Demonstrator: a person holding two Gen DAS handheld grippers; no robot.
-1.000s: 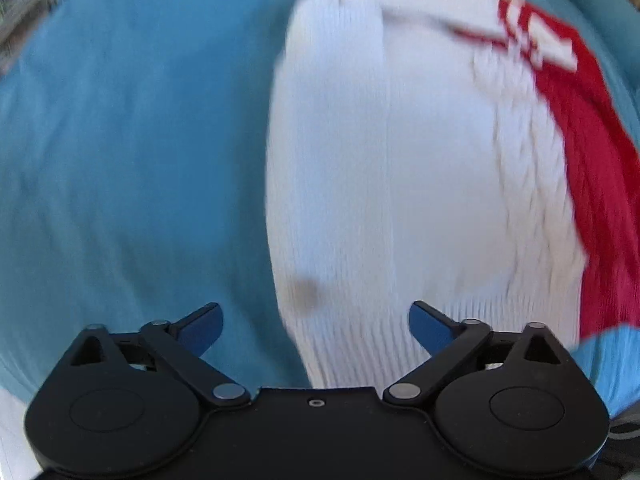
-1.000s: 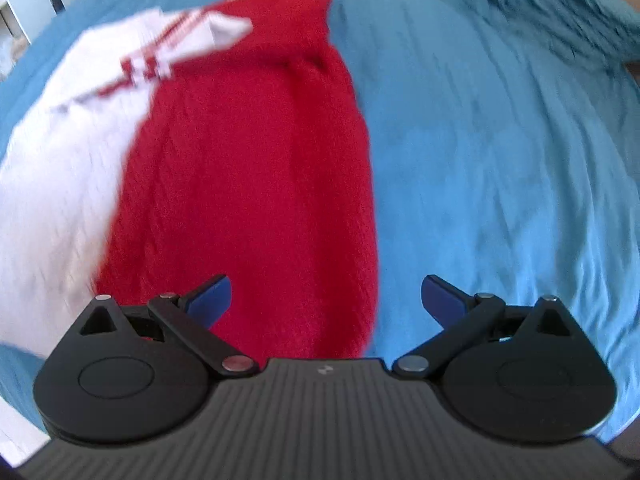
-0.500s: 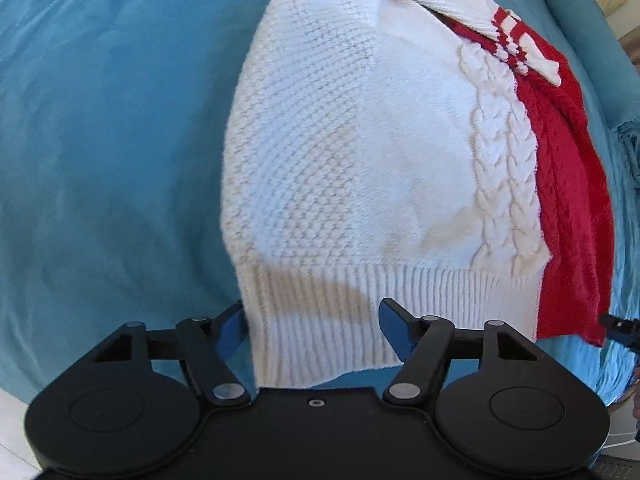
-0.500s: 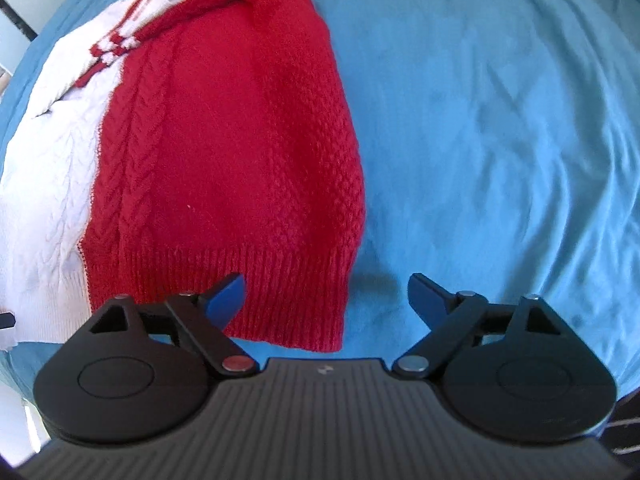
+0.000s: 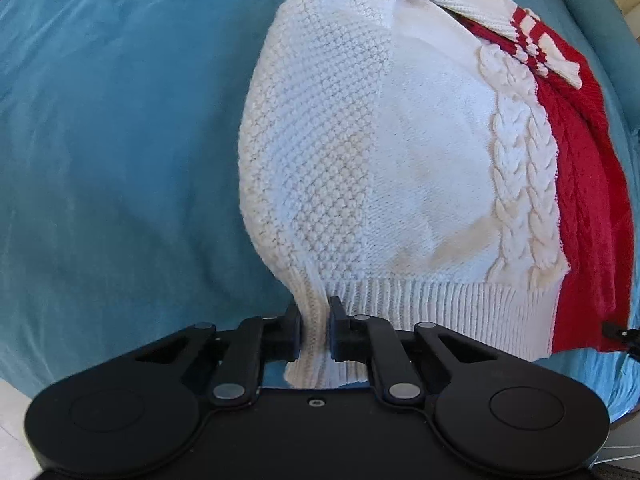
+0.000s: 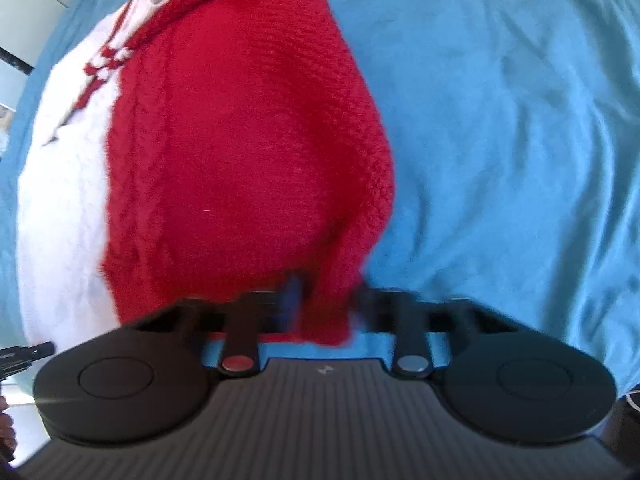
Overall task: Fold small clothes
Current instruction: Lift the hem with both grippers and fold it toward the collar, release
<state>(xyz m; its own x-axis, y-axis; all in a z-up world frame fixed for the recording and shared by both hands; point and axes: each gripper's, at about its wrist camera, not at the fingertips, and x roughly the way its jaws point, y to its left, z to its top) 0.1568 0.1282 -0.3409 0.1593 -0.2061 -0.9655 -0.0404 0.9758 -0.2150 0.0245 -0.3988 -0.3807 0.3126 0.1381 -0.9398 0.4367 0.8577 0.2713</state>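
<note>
Sweater lies flat on the blue bedspread, half white, half red, hem toward both grippers, collar at the far end

Left gripper: pressed together, pinching the white hem corner; ribbing is bunched between the fingers, and a flap of rib hangs below them

Right gripper: pinching the red hem corner, cloth gathered between the fingers; that view is motion-blurred, so how deep the bite goes I cannot tell

Each gripper's tip shows at the edge of the other's view, so they sit at opposite ends of the hem

Step, as I read it: both bottom corners grabbed, ready for the hem-to-collar fold. Rest of the sweater lies flat on the bedspread, fold not yet made

Next move needs:
- lift both corners together, level, so the hem stays straight
- carry them up over the body toward the collar, and lay hem edge near the shoulders
- keep some tension between the grippers; knit is stretchy and heavy, will sag in the middle
- release only once cloth is lying flat

Risk: thick rib slipping out of the right pinch
</note>
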